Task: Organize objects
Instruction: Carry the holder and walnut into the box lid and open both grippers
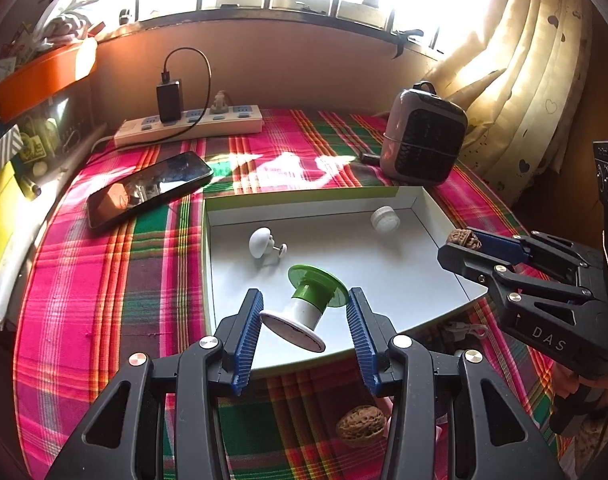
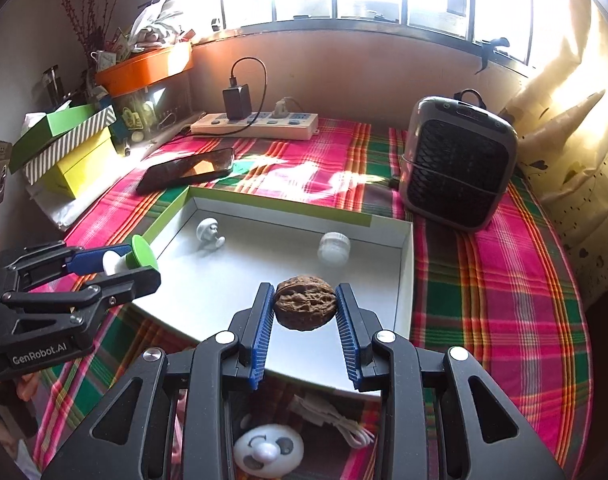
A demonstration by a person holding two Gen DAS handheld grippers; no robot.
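My left gripper is shut on a green-and-white spool-shaped piece. The piece hangs tilted over the near edge of the white tray with a green rim. My right gripper is shut on a brown walnut above the tray's near side. From the left wrist view it comes in from the right with the walnut at its tips. Inside the tray lie a small white mushroom-shaped figure and a white cap. A second walnut lies on the plaid cloth below my left gripper.
A phone, a power strip with a charger and a small grey heater stand behind the tray. Stacked boxes fill the left edge. A white face toy and a white cable lie near the front edge.
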